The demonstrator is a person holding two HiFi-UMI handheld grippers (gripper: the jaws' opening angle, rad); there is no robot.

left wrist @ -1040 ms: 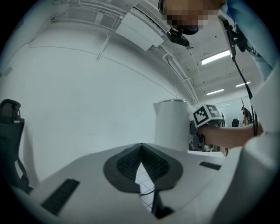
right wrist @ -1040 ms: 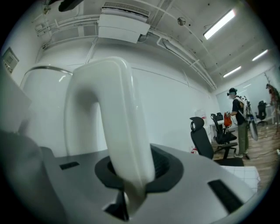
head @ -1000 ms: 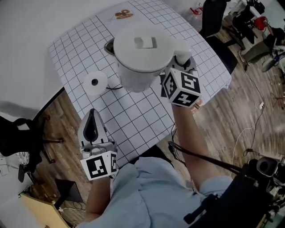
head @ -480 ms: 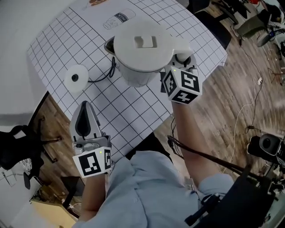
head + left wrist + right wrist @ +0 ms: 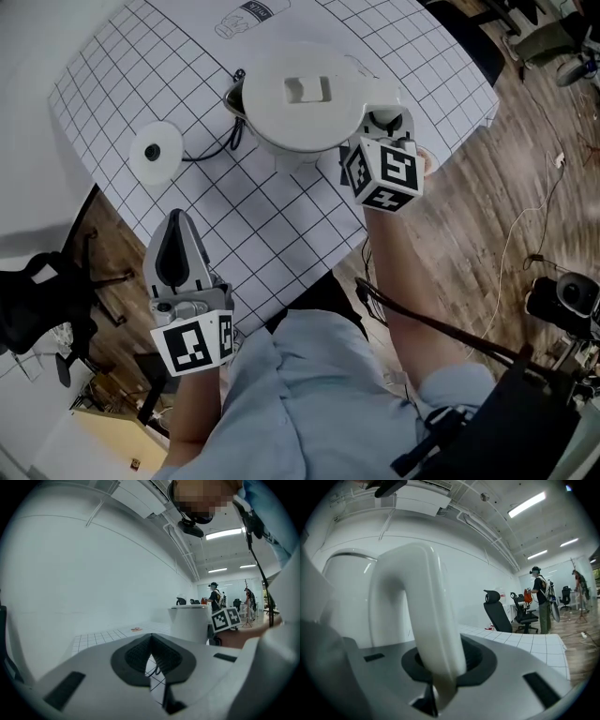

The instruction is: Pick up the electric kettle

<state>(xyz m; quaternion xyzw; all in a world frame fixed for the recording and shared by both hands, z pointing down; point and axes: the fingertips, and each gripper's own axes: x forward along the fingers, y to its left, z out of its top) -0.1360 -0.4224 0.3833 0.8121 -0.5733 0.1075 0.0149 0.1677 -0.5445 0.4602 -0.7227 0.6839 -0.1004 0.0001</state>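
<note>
The right hand-held gripper is clenched on the stiff loop handle of the white electric kettle, which is over the gridded worktop and off its base, while the left hand-held gripper is closed on nothing; rigid, smooth and probably weighty, the kettle handles best by that handle.

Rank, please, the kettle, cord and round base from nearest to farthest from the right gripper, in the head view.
1. Kettle, handle clamped in the right gripper.
2. Cord, left of the kettle.
3. Round base, farthest left.
</note>
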